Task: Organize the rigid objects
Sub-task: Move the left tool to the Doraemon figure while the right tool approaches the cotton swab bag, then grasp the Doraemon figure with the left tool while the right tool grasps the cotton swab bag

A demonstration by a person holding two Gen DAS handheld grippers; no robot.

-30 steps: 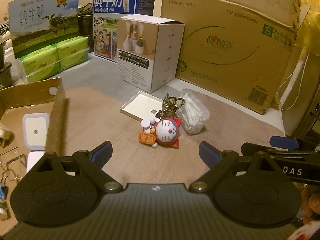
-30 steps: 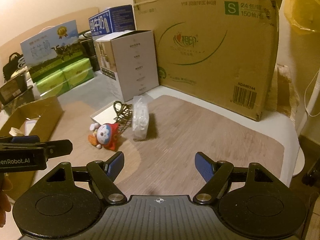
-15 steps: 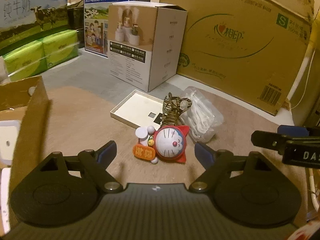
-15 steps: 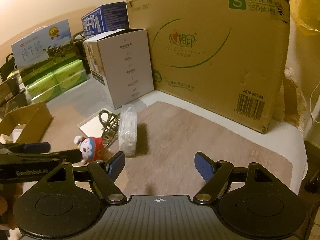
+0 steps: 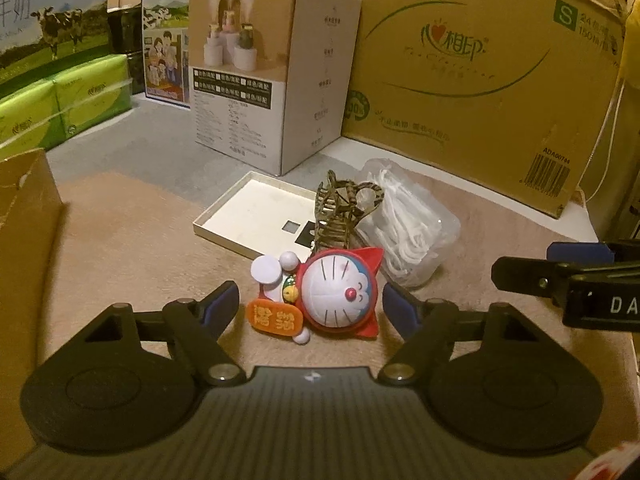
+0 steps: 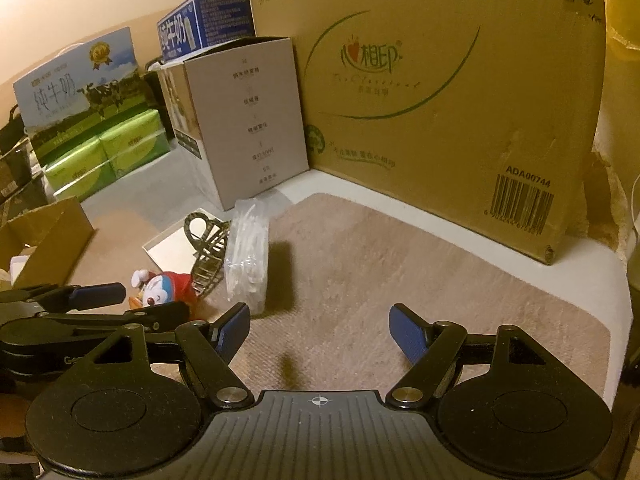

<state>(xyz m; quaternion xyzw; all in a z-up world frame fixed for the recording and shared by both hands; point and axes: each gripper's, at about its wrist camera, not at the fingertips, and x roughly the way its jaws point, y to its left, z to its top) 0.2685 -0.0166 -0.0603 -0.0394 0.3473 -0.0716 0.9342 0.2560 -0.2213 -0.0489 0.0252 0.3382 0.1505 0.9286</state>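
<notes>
The left gripper (image 5: 311,304) sits right over the round red, white and blue cartoon-cat toy (image 5: 336,292) lying on its back on the beige mat. Its jaws have just been closing and now straddle the toy: the left pad stands a little off the orange sign at the toy's side, the right pad just beside the red collar, neither clearly pressing yet. So the toy lies dead ahead of this gripper, its longer line running across from pad to pad, sign to head, which looks like the line the squeeze will follow.

The right gripper (image 6: 318,330) hangs further toward the mat's right side, jaws spread with nothing between them, only bare mat ahead. From its view the toy (image 6: 166,290) is off to the left, beyond the left gripper's fingers (image 6: 96,295), so the left hand is plainly the nearer one.

Just behind the toy stand a dark wire basket (image 5: 340,216), a clear plastic box of white picks (image 5: 408,232) and a flat white box lid (image 5: 256,216), all close; a sloppy lift could nudge the basket.
</notes>
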